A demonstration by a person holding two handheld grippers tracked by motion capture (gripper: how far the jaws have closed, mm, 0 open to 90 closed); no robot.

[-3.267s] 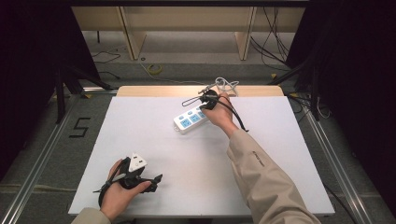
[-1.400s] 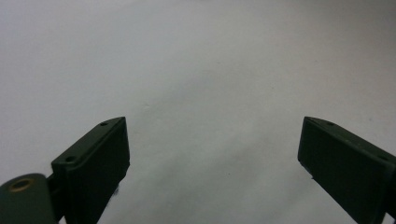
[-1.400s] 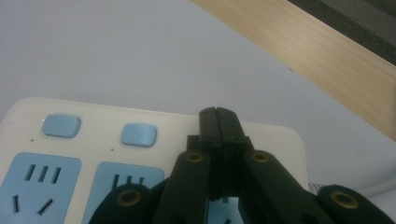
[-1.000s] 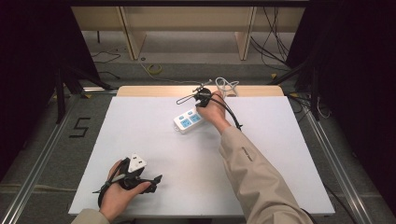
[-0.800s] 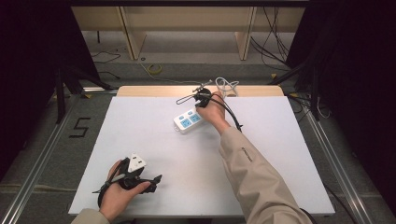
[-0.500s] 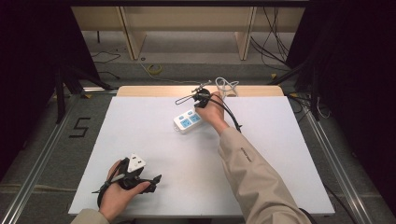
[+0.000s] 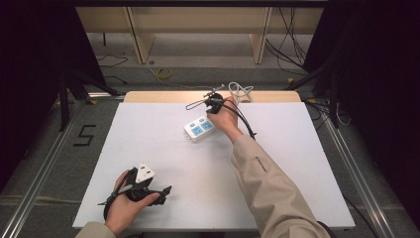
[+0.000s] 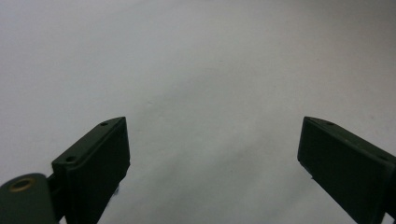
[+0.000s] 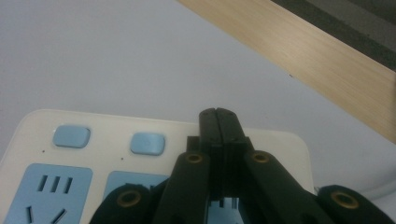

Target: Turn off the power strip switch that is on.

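Right gripper view puts my right gripper (image 9: 219, 114) directly over the power strip (image 9: 154, 163), jaws pressed flat together with nothing between them, tips near the strip's far edge just past the pale blue switch buttons (image 9: 147, 143). I judge the closed tips are set to press or nudge, not to lift.

My left gripper (image 8: 212, 154) has its jaws spread wide over bare white tabletop (image 8: 196, 70), holding nothing.

Handling, as I judge it: the strip is a rigid, smooth plastic block, fairly light, likely to skid on the white sheet if pushed. The long sides offer the best purchase; the glossy face would slip.

From the high view, the power strip (image 7: 200, 128) lies toward the table's far middle, its white cable (image 7: 240, 92) looped behind at the wooden edge, and the left gripper (image 7: 143, 184) rests well apart at the near left. That layout is absent from the gripper views, which alone resolve the buttons and sockets.
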